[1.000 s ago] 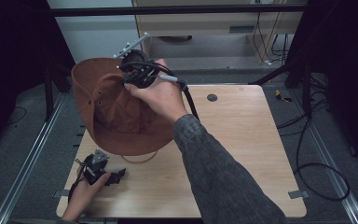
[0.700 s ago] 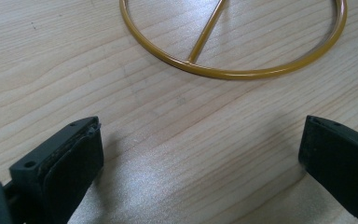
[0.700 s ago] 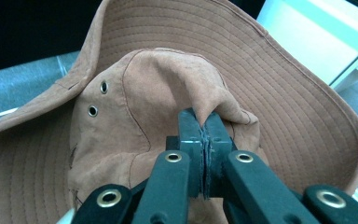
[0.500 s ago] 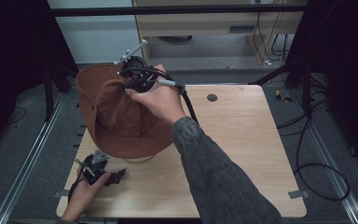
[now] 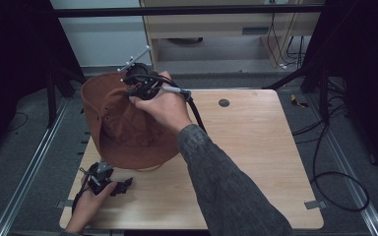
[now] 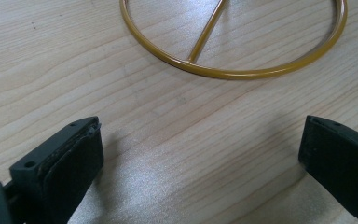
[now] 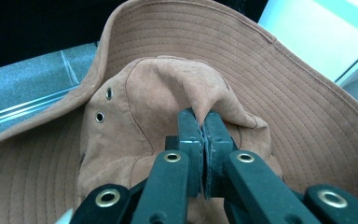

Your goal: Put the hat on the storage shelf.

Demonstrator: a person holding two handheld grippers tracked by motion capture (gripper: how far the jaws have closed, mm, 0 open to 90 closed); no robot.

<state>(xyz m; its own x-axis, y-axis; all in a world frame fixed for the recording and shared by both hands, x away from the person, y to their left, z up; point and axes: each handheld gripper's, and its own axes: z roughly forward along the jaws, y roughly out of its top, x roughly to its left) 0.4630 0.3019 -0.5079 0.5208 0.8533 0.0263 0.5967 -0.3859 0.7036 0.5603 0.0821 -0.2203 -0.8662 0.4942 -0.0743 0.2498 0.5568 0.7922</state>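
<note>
A brown brimmed hat [image 5: 120, 130] hangs tilted over the table's left side, brim towards the camera. My right gripper [image 5: 134, 89] is shut on a fold of its crown, and the right gripper view shows the pinched suede [image 7: 168, 88] between the closed jaws [image 7: 202, 127]. Near the front left corner my left gripper [image 5: 122, 186] rests low on the wood, open with nothing between its fingers [image 6: 200, 144]. A gold wire ring [image 6: 233, 72] with a spoke across it lies flat on the table just beyond those fingers, under the hat's lower edge [image 5: 150, 169].
The wooden table [image 5: 256, 162] has a dark round hole [image 5: 223, 103] near its far edge. Metal rails run along both sides, and a black cable [image 5: 334, 177] loops on the floor to the right. A cabinet stands behind the table.
My right gripper and the hat have come down and slightly towards the person. The left gripper has stayed where it was.
</note>
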